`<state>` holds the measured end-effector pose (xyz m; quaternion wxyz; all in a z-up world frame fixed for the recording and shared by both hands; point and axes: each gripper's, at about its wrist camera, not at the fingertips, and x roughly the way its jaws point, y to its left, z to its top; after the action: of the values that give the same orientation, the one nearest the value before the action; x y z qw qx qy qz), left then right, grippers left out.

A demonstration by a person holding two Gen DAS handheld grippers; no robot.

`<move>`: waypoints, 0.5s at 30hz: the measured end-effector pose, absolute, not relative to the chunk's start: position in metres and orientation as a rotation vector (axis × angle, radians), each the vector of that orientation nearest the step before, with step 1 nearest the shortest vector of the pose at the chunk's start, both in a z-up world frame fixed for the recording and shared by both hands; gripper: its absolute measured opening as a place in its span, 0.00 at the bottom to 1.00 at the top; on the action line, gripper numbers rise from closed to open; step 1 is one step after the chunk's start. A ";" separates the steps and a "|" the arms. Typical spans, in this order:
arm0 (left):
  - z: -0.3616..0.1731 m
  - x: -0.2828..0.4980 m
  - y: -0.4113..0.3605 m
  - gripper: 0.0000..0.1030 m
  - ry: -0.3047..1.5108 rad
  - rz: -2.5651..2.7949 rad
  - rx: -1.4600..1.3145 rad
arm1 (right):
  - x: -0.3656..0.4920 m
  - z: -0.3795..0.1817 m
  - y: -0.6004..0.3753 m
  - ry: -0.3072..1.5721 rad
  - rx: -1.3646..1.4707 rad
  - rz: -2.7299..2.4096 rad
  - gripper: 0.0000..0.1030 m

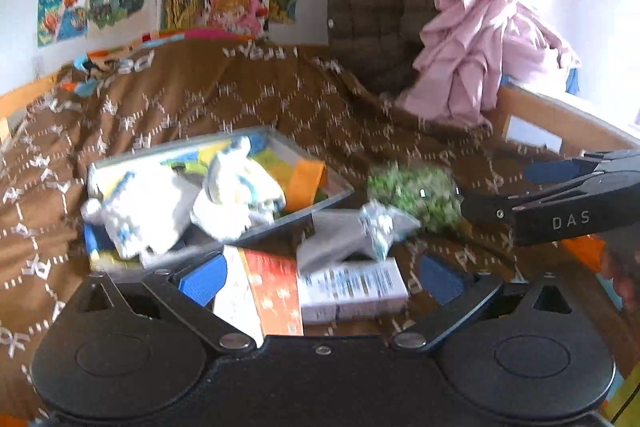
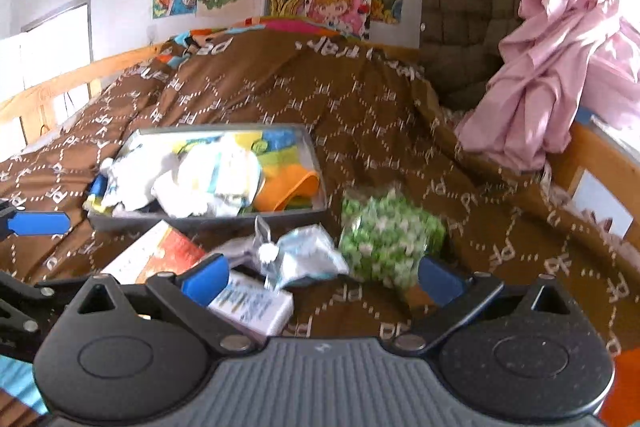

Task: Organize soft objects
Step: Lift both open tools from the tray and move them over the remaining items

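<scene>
Sprawled across the brown patterned bedspread (image 2: 360, 99), a grey tray (image 2: 208, 221) already holds white soft toys (image 2: 208, 183) and an orange piece (image 2: 288, 189); just right of the tray lies a green-and-white bundle (image 2: 390, 235), with a crumpled pale-blue soft item (image 2: 304, 259) in front of the tray. Nearer than the tray hover the left gripper (image 1: 322, 277) and right gripper (image 2: 324, 277), both with jaws wide apart and empty.

On the brown-quilted bed (image 2: 360, 99) lie a grey tray (image 2: 208, 219), boxes (image 2: 256, 307) and a green bundle (image 2: 392, 235).
</scene>
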<state>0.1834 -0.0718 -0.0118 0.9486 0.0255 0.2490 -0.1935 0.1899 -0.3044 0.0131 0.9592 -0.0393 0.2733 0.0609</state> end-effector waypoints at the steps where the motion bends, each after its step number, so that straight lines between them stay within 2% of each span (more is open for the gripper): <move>1: -0.015 0.183 -0.072 0.99 0.520 -0.400 0.055 | 0.187 0.010 -0.304 0.564 -0.087 0.131 1.00; 15: -0.038 0.174 -0.068 0.99 0.612 -0.410 0.073 | 0.168 -0.017 -0.287 0.631 -0.134 0.216 1.00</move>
<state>0.1735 -0.0681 -0.0375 0.9323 0.0355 0.2991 -0.2003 0.1685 -0.2865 -0.0170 0.9427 -0.0657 0.3095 0.1061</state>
